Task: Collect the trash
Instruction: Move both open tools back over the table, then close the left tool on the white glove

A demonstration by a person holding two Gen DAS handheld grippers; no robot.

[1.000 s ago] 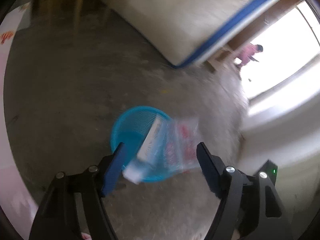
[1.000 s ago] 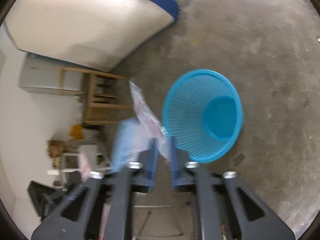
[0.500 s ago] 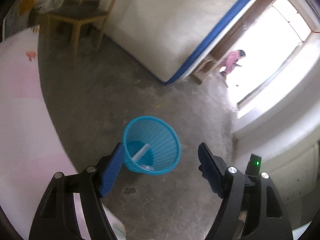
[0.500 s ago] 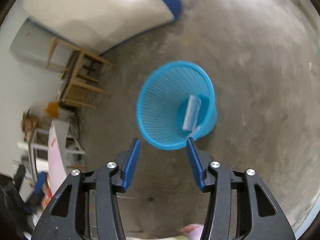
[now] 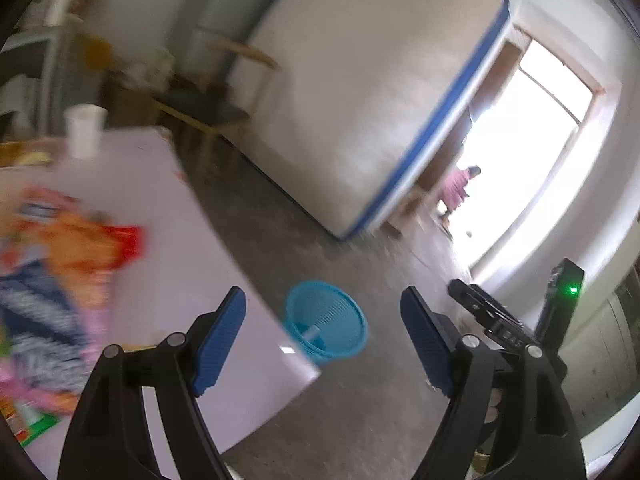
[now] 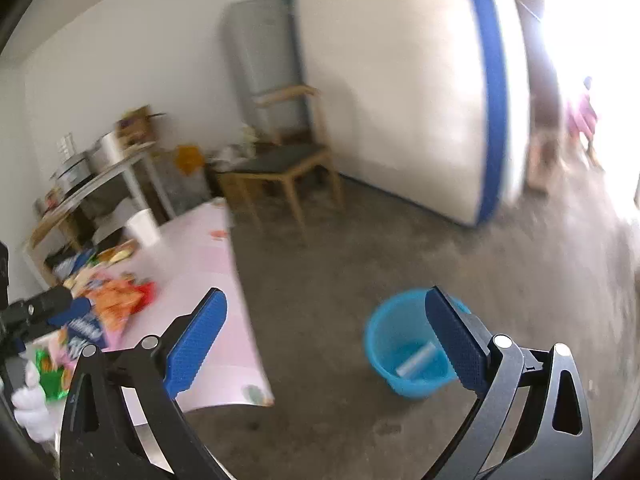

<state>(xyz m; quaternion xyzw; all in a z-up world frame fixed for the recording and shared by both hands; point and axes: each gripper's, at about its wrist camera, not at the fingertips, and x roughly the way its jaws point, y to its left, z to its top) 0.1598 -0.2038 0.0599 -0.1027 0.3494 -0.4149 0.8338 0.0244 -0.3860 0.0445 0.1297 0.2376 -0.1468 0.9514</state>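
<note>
Counting one basket (image 6: 404,356), one cup (image 6: 143,227).

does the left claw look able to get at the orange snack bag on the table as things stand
Probably yes. The left claw is open and empty, and the orange snack bag lies exposed on the table to its left with nothing over it. It would have to swing left and down.

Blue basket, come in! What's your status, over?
Both grippers, left and right, open, empty. Blue basket on floor, wrapper inside. More wrappers on table.
</note>
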